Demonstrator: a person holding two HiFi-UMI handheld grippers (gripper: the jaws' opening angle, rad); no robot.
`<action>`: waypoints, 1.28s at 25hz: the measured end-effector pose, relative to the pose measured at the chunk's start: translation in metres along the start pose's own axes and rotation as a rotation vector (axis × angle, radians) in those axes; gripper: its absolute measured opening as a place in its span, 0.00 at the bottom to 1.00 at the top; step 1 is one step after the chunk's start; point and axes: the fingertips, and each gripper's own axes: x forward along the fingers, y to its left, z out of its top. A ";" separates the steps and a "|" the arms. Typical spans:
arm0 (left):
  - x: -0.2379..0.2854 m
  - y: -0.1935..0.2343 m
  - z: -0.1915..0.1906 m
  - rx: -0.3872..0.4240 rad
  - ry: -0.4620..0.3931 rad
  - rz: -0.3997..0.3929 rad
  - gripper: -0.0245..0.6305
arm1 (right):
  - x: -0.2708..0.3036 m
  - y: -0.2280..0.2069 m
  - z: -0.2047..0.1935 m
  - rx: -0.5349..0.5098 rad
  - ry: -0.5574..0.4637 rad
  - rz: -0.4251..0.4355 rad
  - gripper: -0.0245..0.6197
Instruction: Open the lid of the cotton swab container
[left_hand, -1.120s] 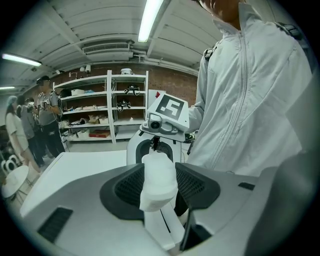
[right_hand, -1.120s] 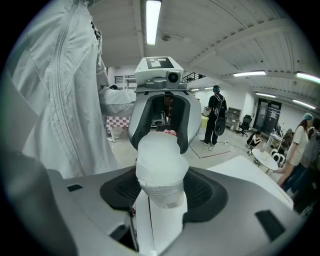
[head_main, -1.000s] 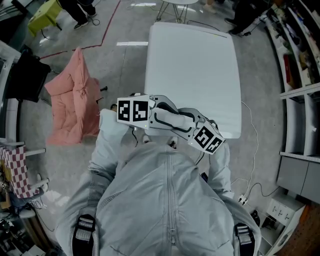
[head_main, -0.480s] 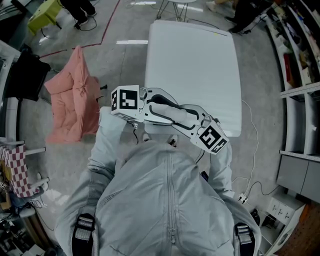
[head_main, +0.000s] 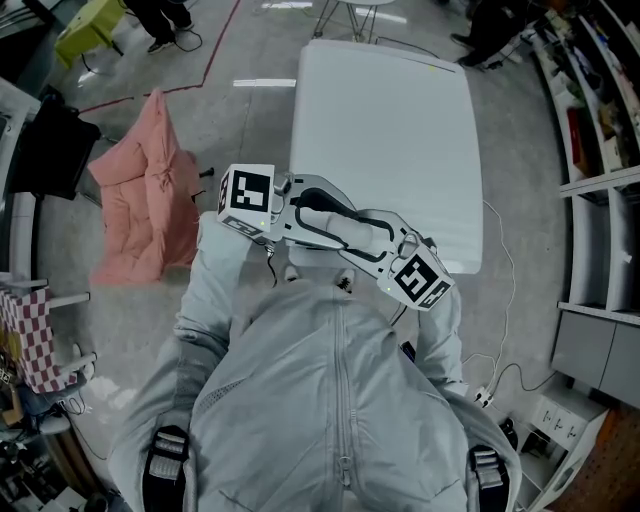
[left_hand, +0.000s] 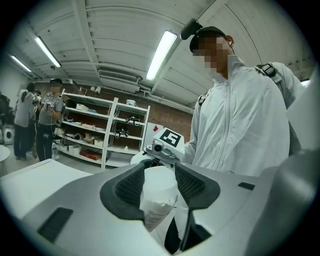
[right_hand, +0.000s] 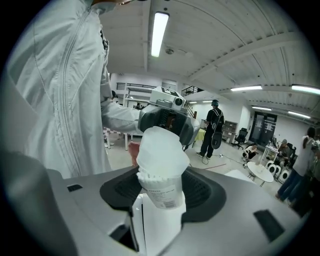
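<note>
I hold the cotton swab container (right_hand: 161, 189) up in front of the person's chest, between both grippers. Its clear body with a label and packed white swabs sits between the pads of my right gripper (right_hand: 161, 195), which is shut on it. The frosted white lid (right_hand: 159, 147) sits on top of the body. My left gripper (left_hand: 159, 182) is shut on that lid (left_hand: 160, 179), with the right gripper's marker cube (left_hand: 170, 140) just behind it. In the head view the left gripper (head_main: 318, 215) and right gripper (head_main: 355, 245) meet tip to tip, hiding the container.
The white table (head_main: 385, 130) lies just ahead, with its near edge under the grippers. A pink cushion (head_main: 145, 195) lies on the floor to the left. Shelving (head_main: 600, 220) runs along the right side. Other people stand in the background of both gripper views.
Both grippers have risen slightly while staying joined at the container. The left gripper's marker cube has swung up and to the left as that gripper turned.
</note>
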 end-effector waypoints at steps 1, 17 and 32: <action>-0.001 0.000 0.001 -0.005 -0.016 -0.001 0.35 | 0.000 -0.001 0.001 0.002 -0.005 -0.003 0.42; -0.014 0.004 0.011 -0.053 -0.171 -0.006 0.35 | -0.007 -0.009 0.013 0.004 -0.046 -0.051 0.42; -0.046 0.029 0.030 -0.094 -0.393 0.137 0.19 | -0.011 -0.005 0.015 0.042 -0.062 -0.031 0.41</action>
